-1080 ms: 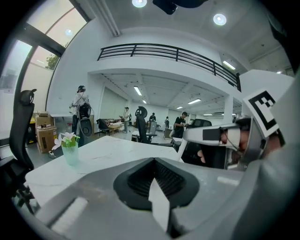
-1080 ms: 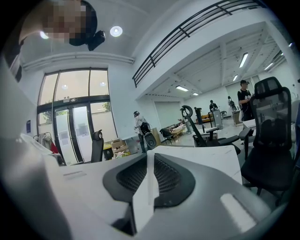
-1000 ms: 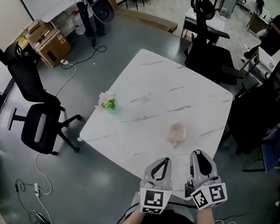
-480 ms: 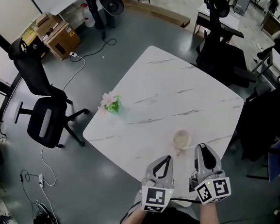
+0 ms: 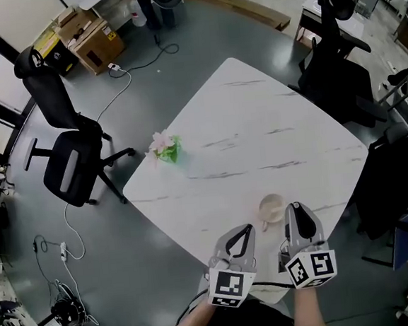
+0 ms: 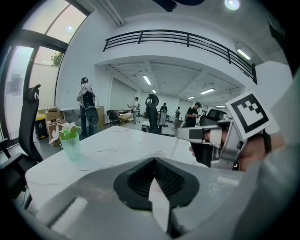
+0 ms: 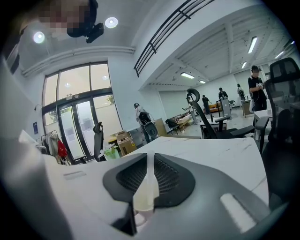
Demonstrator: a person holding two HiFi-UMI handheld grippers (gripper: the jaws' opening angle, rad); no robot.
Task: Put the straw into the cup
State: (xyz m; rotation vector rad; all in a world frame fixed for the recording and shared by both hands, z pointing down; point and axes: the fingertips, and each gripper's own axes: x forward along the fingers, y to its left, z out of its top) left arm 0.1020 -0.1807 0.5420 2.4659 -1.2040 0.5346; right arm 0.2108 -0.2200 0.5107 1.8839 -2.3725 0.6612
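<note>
**Head view.** A white marbled table (image 5: 251, 130) is filling the centre of the frame. A pale cup (image 5: 271, 207) is standing near the table's lower edge, right of centre. The right gripper (image 5: 294, 211) is pointing up the frame from the lower right. Its tip is lying just beside the cup's right side, and whether the two are touching cannot be told. The left gripper (image 5: 244, 232) is lying alongside it, just to the left, with its tip near the table's lower edge and apart from the cup. A green cup of flowers (image 5: 167, 149) is standing near the table's left corner, well apart from both grippers. A black office chair (image 5: 70, 170) is standing on the grey floor at the left of the frame.

**Right gripper view.** The jaws are clenching a pale, translucent straw (image 7: 144, 187), which is showing as a narrow strip up the seam between the dark pads.

**Left gripper view.** The jaws are pressing together at their tips with nothing gripped. Only white tabletop is showing through the wedge-shaped gap behind the tips. The green cup of flowers is standing at the left of the frame.
</note>
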